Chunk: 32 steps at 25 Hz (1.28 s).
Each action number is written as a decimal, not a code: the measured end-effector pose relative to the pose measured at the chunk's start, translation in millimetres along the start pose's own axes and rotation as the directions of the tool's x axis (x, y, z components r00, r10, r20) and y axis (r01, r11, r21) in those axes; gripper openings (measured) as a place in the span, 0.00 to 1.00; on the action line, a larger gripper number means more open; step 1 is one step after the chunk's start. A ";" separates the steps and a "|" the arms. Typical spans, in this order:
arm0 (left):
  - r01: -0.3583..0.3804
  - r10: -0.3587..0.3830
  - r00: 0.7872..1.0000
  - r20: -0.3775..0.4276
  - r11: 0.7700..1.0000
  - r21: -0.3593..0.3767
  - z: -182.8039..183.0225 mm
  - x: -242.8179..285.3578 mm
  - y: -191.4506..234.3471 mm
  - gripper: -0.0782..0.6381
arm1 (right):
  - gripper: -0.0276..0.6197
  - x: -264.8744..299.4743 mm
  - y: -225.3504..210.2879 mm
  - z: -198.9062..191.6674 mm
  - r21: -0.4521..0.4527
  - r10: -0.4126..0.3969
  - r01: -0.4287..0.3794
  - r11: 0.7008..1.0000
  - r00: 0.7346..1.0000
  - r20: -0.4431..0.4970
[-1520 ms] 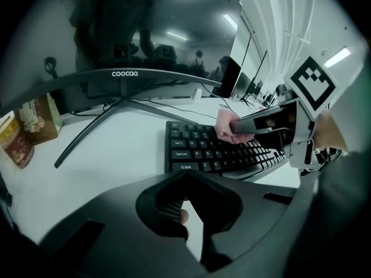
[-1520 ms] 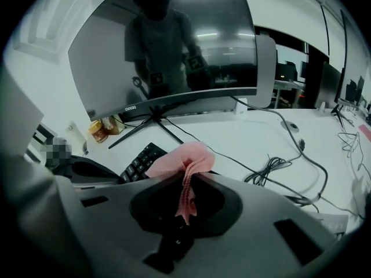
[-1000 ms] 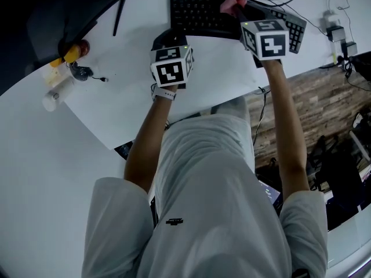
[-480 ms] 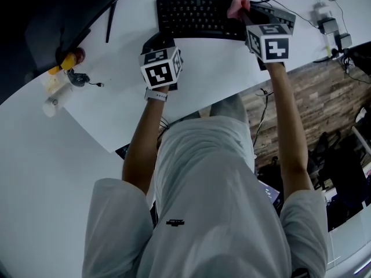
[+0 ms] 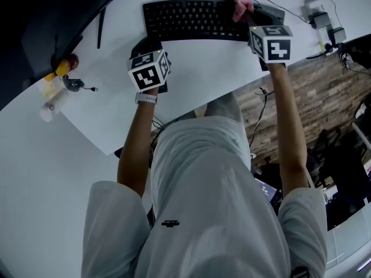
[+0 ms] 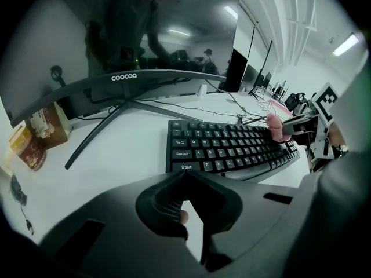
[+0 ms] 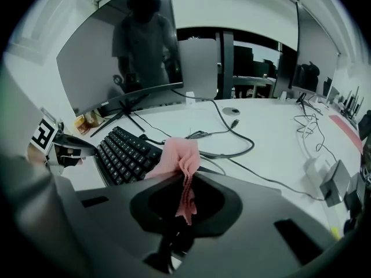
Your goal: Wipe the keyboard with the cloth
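A black keyboard (image 5: 191, 17) lies near the far edge of the white table (image 5: 197, 68). My right gripper (image 5: 246, 11) is shut on a pink cloth (image 5: 241, 4), which it holds over the right part of the keys. In the right gripper view the cloth (image 7: 177, 155) bunches up between the jaws, with the keyboard (image 7: 124, 152) to the left of my right gripper (image 7: 185, 177). My left gripper (image 5: 148, 43) sits on the table just before the keyboard's front left corner. Its jaws are shut and empty (image 6: 184, 174), and the keyboard (image 6: 232, 149) lies right ahead.
A curved monitor (image 6: 116, 33) on a V-shaped stand (image 6: 122, 112) is behind the keyboard. Cables (image 7: 232, 133) and a power adapter (image 7: 335, 181) lie at the far right. Snack packets (image 5: 55, 74) and a small bottle sit at the left. The table's front edge (image 5: 232, 94) runs close to the person.
The right gripper has carried the pink cloth to the right along the keyboard. The left gripper has stayed by the keyboard's front left corner.
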<state>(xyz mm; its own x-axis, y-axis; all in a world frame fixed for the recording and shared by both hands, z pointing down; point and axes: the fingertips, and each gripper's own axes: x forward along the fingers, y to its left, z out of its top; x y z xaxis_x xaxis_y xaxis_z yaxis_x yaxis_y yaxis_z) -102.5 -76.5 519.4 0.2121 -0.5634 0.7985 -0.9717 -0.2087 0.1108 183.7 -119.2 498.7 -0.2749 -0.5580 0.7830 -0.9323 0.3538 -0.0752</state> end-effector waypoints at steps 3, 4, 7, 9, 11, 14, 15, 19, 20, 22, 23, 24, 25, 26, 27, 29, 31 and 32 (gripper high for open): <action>-0.011 0.011 1.000 -0.003 1.000 -0.002 -0.1 0.2 0.0 0.14 | 0.11 -5.0 -14.9 -4.3 0.017 -0.017 0.017 1.000 1.000 -0.001; -0.013 0.013 1.000 -0.004 1.000 -0.003 -0.3 0.3 -0.2 0.14 | 0.11 -6.9 -20.9 -6.2 0.025 -0.025 0.025 0.999 1.000 -0.002; -0.018 0.018 1.000 0.001 1.000 -0.002 -0.4 0.0 0.0 0.14 | 0.11 -12.7 -39.7 -12.5 0.043 -0.049 0.049 0.998 0.999 -0.006; -0.022 0.022 1.000 0.009 1.000 0.002 0.4 -0.7 1.4 0.14 | 0.11 -15.9 -50.4 -16.2 0.052 -0.061 0.061 0.997 0.998 -0.009; -0.026 0.026 1.000 0.009 1.000 0.003 0.6 -1.4 2.6 0.14 | 0.11 -19.2 -60.1 -21.3 0.061 -0.071 0.071 0.996 0.997 -0.012; -0.027 0.027 1.000 0.003 1.000 -0.004 -0.3 -0.8 1.5 0.14 | 0.11 -26.7 -76.6 -28.4 0.063 -0.098 0.099 0.993 0.995 -0.020; -0.028 0.028 1.000 0.002 1.000 -0.006 -0.4 -0.5 1.3 0.14 | 0.11 -28.4 -81.3 -30.6 0.063 -0.104 0.106 0.992 0.994 -0.022; -0.040 0.040 0.999 -0.003 0.999 -0.004 -0.6 -0.8 2.4 0.14 | 0.11 -34.5 -94.1 -36.3 0.051 -0.128 0.130 0.990 0.991 -0.032; -0.041 0.041 0.999 -0.004 0.999 -0.004 -0.7 -0.6 2.4 0.14 | 0.11 -36.6 -97.0 -37.8 0.047 -0.139 0.140 0.989 0.990 -0.039; -0.042 0.042 0.999 -0.005 0.999 -0.004 -0.8 -0.3 2.2 0.14 | 0.11 -40.1 -101.7 -41.6 0.052 -0.152 0.154 0.987 0.987 -0.049; -0.043 0.043 0.999 -0.004 0.999 -0.004 -0.6 -0.3 2.3 0.14 | 0.11 -41.2 -104.6 -44.0 0.053 -0.159 0.162 0.985 0.986 -0.053; -0.043 0.043 0.999 -0.002 0.999 -0.004 -0.3 -0.5 2.5 0.14 | 0.11 -42.4 -107.7 -47.2 0.047 -0.167 0.170 0.984 0.984 -0.062; -0.043 0.043 0.999 0.000 0.999 -0.004 -0.1 -0.7 2.6 0.14 | 0.11 -44.7 -110.5 -50.3 0.034 -0.178 0.181 0.983 0.981 -0.073; -0.042 0.042 0.999 0.001 0.999 -0.004 0.1 -0.8 2.7 0.14 | 0.11 -49.4 -113.2 -51.4 0.013 -0.197 0.199 0.980 0.977 -0.083; -0.040 0.040 0.999 0.001 0.999 -0.003 0.2 -0.8 2.6 0.14 | 0.11 -56.2 -116.0 -50.5 -0.009 -0.223 0.223 0.975 0.971 -0.089; -0.038 0.038 0.999 0.000 0.999 -0.002 0.2 -1.0 2.5 0.14 | 0.11 -69.0 -122.3 -49.2 -0.030 -0.271 0.269 0.963 0.958 -0.090; -0.038 0.038 0.999 0.001 0.999 -0.005 -0.1 -0.9 2.5 0.14 | 0.11 -75.6 -128.1 -54.8 -0.022 -0.297 0.297 0.955 0.949 -0.102; -0.038 0.038 0.999 0.000 0.999 -0.006 -0.3 -0.8 2.3 0.14 | 0.11 -76.3 -130.4 -60.8 -0.017 -0.304 0.304 0.953 0.946 -0.116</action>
<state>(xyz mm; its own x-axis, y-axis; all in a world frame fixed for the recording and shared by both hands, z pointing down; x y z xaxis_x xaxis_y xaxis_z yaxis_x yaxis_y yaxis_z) -104.9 -76.2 519.1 0.1750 -0.5713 0.8019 -0.9797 -0.1822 0.0840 340.6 -77.2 486.3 0.0505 -0.5481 0.8349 -0.9676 0.1801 0.1767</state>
